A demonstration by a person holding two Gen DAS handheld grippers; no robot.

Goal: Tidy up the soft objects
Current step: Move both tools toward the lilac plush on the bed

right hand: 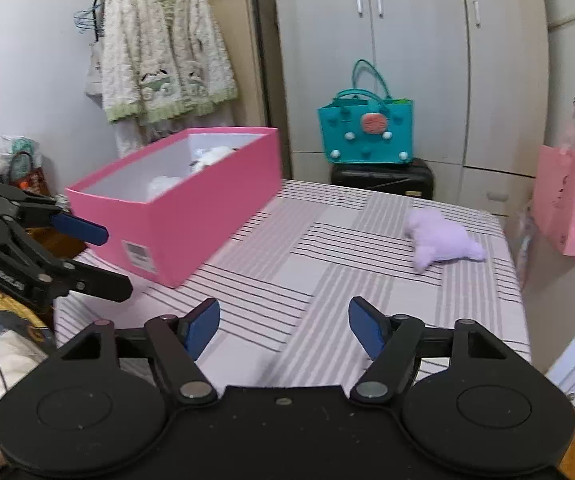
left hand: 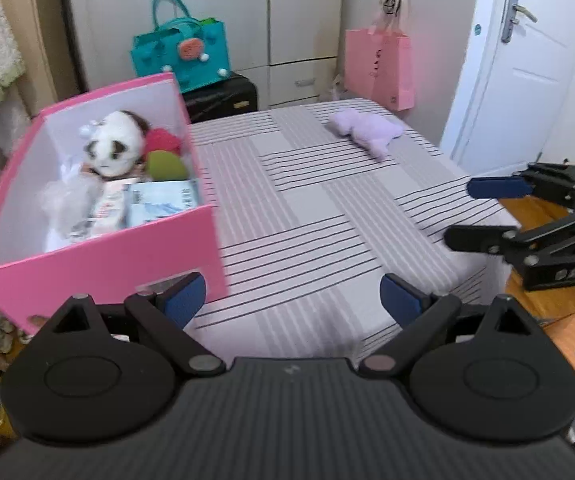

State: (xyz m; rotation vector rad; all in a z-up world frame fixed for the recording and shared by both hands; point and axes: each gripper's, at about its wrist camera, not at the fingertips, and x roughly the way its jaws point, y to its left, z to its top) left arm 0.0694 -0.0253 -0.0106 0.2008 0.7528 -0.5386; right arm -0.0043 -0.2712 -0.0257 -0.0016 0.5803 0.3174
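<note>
A lilac plush toy (left hand: 365,131) (right hand: 441,239) lies alone on the striped bed, toward its far right corner. On the bed's left side stands a pink box (left hand: 99,256) (right hand: 191,216) holding a white panda-faced plush (left hand: 113,148), red and green soft items and some packets. My left gripper (left hand: 293,300) hovers open over the near edge of the bed beside the box, nothing between its blue pads. My right gripper (right hand: 283,326) is open too, empty, above the bed's near side with the lilac toy well ahead to its right; it also shows at the right edge of the left wrist view.
The striped bed (left hand: 307,208) fills the middle. Behind it are a wardrobe, a black suitcase (right hand: 383,178) with a teal bag (right hand: 367,132) on top, and a hanging pink paper bag (right hand: 563,200). A white door (left hand: 519,60) stands right; a fuzzy cardigan (right hand: 159,52) hangs left.
</note>
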